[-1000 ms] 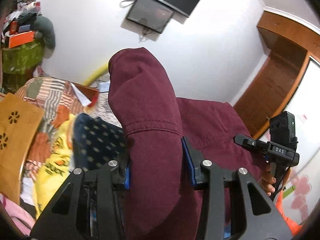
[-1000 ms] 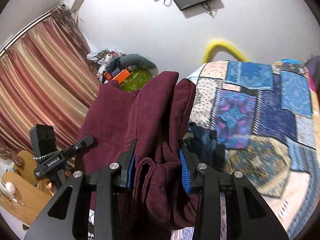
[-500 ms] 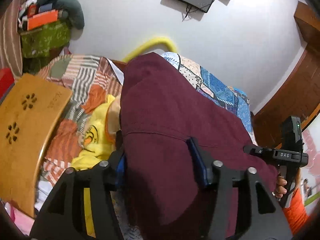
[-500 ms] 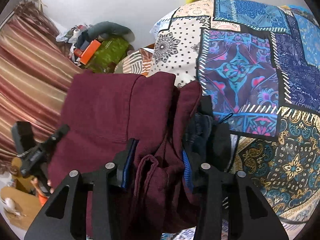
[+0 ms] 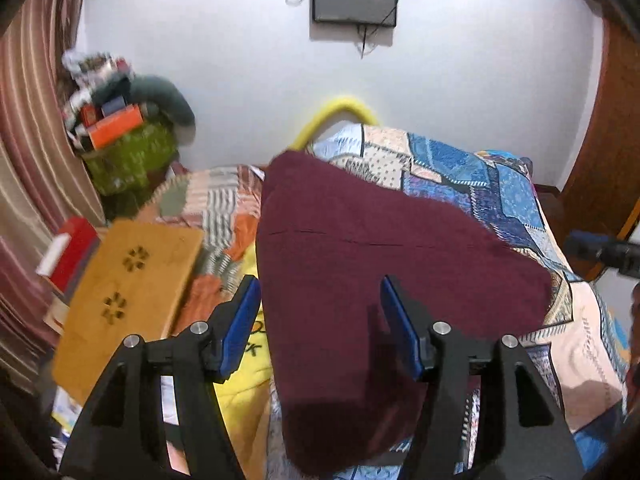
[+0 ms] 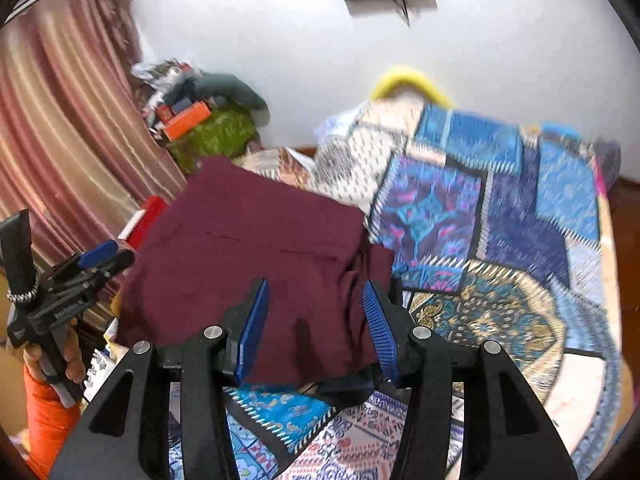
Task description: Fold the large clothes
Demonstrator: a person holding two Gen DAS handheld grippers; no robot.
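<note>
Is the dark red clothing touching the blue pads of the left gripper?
Apart. In the left wrist view, the left gripper, whose jaws have just been opening, has both blue pads standing clear, while the dark red clothing lies on the patchwork bedcover.

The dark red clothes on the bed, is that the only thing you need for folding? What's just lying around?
For the job:
maroon garment, spread on the patchwork bedspread
left gripper and right gripper, jaws just opened, pads off the cloth

Just lying about:
wooden lap tray
yellow cloth
green bag
wall screen
</note>
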